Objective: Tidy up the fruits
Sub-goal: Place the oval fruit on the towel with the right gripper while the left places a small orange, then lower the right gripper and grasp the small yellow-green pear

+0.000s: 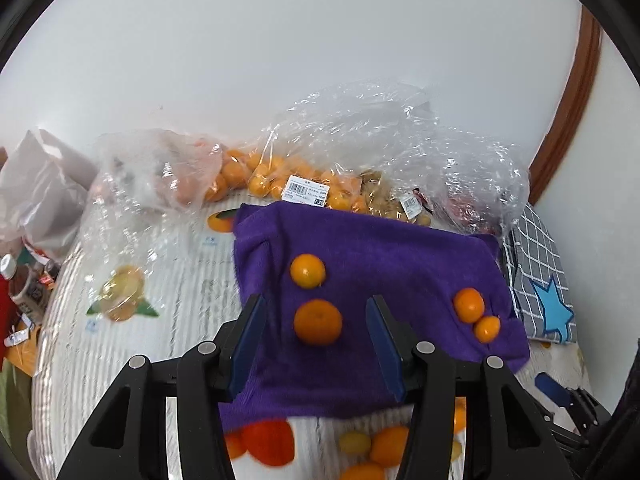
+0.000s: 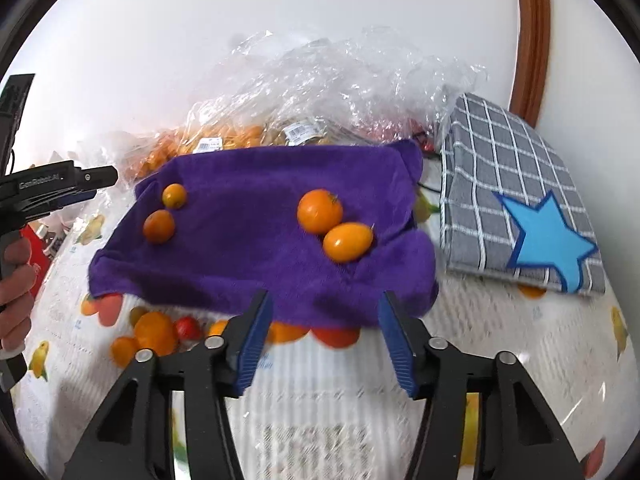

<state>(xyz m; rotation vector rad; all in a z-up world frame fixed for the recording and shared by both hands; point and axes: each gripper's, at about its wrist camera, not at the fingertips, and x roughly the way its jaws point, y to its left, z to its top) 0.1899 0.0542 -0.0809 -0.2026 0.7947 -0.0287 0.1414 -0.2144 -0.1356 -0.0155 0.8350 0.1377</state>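
A purple cloth lies on the table. Several orange fruits sit on it: a mandarin and a smaller one at its left, a round orange fruit and an oval one at its right. My left gripper is open, hovering with the mandarin between its fingers. My right gripper is open and empty over the cloth's near edge. Loose orange, red and yellow fruits lie in front of the cloth.
Clear plastic bags of fruit stand behind the cloth against the white wall. A grey checked cloth with a blue star lies to the right. Bottles stand at the far left. The tablecloth has fruit prints.
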